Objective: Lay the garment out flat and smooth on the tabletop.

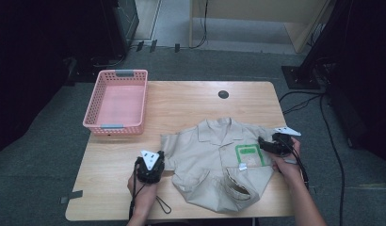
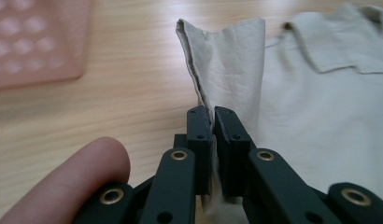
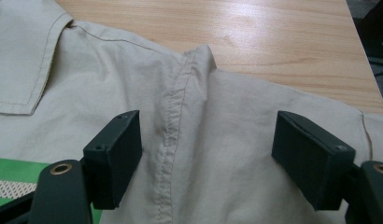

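A beige short-sleeved shirt (image 1: pixel 214 155) lies near the middle of the wooden counter (image 1: pixel 181 101), its lower hem folded up toward the near edge. The left gripper (image 2: pixel 213 122) pinches the edge of the shirt's left sleeve (image 2: pixel 229 60), jaws clamped on the cloth. The right gripper (image 3: pixel 206 154) rests over the right shoulder seam, jaws spread wide. A pink basket (image 1: pixel 116 101) stands far left.
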